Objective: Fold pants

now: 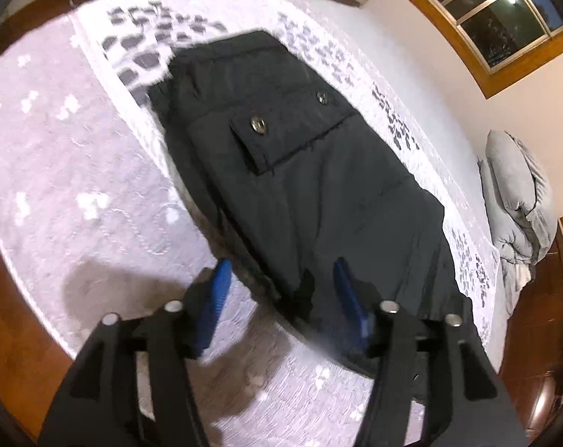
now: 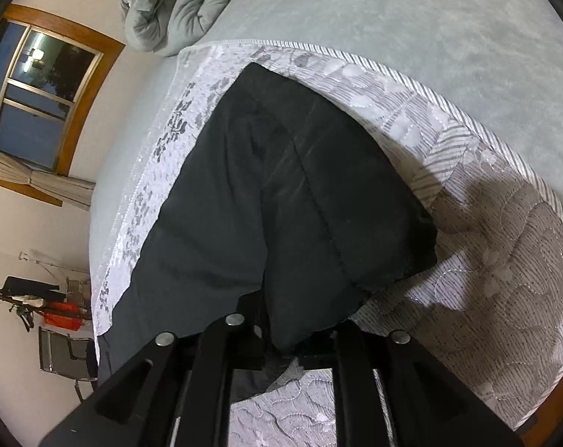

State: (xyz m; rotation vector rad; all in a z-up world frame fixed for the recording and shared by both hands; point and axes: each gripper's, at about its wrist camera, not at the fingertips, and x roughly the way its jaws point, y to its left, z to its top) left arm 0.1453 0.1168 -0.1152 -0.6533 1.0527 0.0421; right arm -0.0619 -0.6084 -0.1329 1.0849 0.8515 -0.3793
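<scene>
Black padded pants [image 1: 300, 171] lie folded lengthwise on a pale patterned quilt [image 1: 76, 186] spread over a bed. A pocket flap [image 1: 292, 126] with two metal snaps faces up. My left gripper [image 1: 281, 288] hovers over the near edge of the pants. It is open, its blue pads [image 1: 218, 290] wide apart and touching no fabric. In the right wrist view the pants [image 2: 281, 186] rise toward the camera in a bunched fold. My right gripper [image 2: 285, 342] is shut on that fold, and the cloth hides its fingertips.
A rolled grey duvet [image 1: 516, 193] [image 2: 184, 7] lies at the far end of the bed on a grey sheet [image 2: 430, 37]. A wood-framed window [image 1: 497, 11] is in the wall. Beside the bed stand a chair [image 2: 63, 350] and some clutter. Wooden floor [image 1: 5, 298] borders the quilt.
</scene>
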